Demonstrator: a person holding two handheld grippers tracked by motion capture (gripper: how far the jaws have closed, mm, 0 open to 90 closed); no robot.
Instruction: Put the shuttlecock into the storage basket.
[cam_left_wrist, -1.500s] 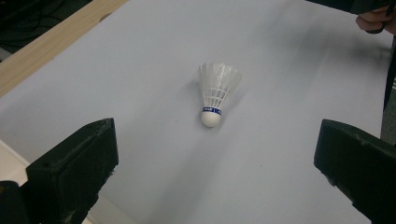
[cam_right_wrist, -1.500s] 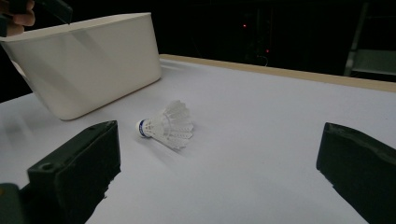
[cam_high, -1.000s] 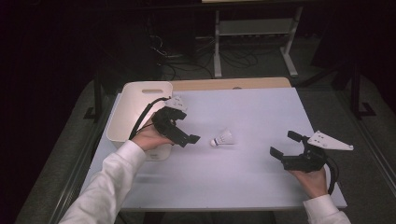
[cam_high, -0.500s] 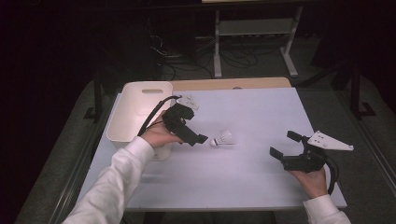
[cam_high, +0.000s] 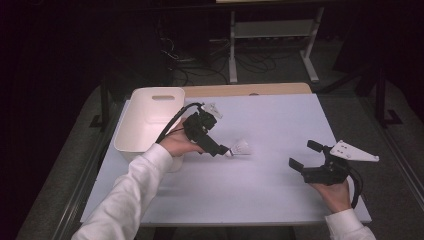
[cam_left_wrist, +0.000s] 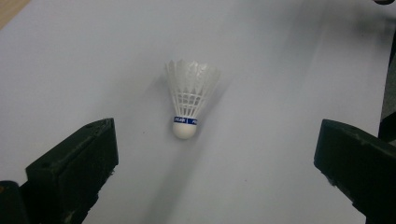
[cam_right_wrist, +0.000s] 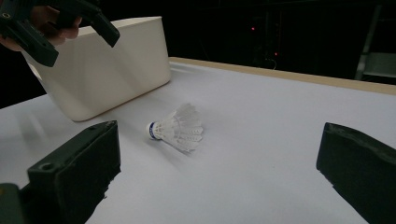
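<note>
Flat on its side on the white table (cam_high: 270, 190), the shuttlecock (cam_high: 241, 148) lies with its cork end toward the left gripper (cam_high: 223, 151) and its feather skirt away from it. Both that gripper and the right gripper (cam_high: 303, 159) stand spread wide, grasping nothing, near the white bin (cam_high: 150, 120).

— Any writing to read here?
— Only on the shuttlecock (cam_left_wrist: 189, 100): a blue band (cam_left_wrist: 185, 120) just above the cork carries small white letters, too small and blurred to make out.
— Anything on the bin (cam_high: 148, 118)?
— Nothing readable there.
</note>
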